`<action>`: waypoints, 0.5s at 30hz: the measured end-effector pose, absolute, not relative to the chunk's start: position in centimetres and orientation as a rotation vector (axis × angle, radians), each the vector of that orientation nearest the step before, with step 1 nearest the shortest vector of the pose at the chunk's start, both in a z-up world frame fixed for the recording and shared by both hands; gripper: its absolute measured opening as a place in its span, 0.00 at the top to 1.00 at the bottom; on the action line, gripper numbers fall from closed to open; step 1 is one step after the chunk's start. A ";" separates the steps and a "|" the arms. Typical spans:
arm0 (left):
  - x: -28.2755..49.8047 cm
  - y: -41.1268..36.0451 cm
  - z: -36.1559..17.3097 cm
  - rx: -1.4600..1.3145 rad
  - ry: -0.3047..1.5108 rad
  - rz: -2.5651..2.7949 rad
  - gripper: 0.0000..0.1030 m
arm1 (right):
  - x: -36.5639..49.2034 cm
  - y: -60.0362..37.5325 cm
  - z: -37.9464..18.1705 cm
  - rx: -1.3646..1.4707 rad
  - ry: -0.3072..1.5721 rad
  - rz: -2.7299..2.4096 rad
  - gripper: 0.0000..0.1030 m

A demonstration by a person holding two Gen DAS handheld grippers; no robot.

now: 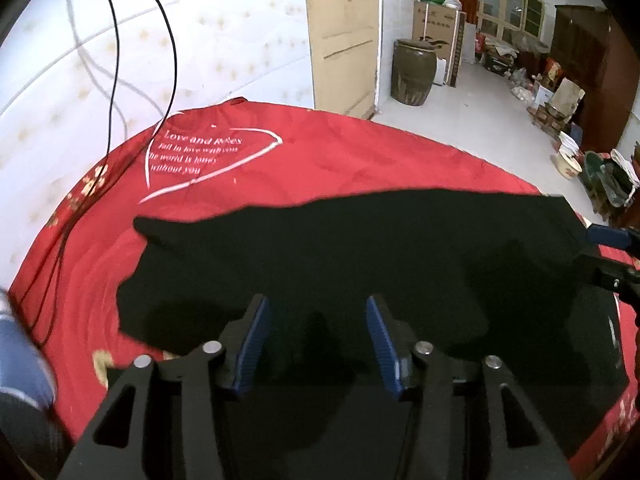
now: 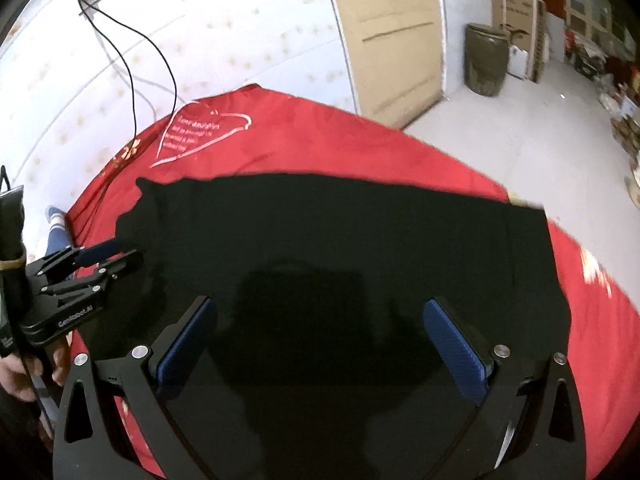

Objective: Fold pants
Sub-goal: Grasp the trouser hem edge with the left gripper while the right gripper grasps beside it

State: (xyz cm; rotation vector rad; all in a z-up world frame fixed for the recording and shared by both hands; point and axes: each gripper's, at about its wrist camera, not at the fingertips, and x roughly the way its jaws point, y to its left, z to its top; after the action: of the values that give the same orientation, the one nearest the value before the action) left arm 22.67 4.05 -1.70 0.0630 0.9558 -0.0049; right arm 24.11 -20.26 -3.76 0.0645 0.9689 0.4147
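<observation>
We see the black pants point(image 1: 360, 248) spread flat on the red bedspread point(image 1: 320, 152), reaching its right edge. Our left gripper point(image 1: 318, 320) hovers over them, jaws apart, holding nothing.

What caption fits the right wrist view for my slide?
Open right gripper above black pants spread on a red bedcover, with the left gripper at the pants' left edge.

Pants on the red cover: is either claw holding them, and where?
Neither. The left gripper and right gripper both hang open above the pants, with nothing between their fingers.
</observation>
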 end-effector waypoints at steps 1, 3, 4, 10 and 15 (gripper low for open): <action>23.5 4.3 -1.9 0.062 0.958 -0.001 0.46 | 25.2 -20.2 -3.9 0.050 0.963 0.429 0.00; 25.2 5.1 -2.5 0.060 0.966 0.008 0.46 | 27.6 -20.1 -4.5 0.034 0.969 0.464 0.00; 26.2 5.5 -2.8 0.053 0.970 0.010 0.46 | 28.5 -20.1 -4.8 0.034 0.973 0.483 0.00; 30.0 7.1 -4.3 0.068 0.978 0.009 0.43 | 33.6 -19.7 -7.2 -0.049 1.009 0.585 0.00; 31.7 7.3 -5.6 0.101 0.990 -0.027 0.41 | 36.5 -19.3 -8.8 -0.109 1.025 0.648 0.00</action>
State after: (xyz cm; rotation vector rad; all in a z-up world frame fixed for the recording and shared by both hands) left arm 31.75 7.30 -5.57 0.1007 0.9899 -0.0274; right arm 36.47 -19.31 -8.81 -0.1090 1.0254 0.6481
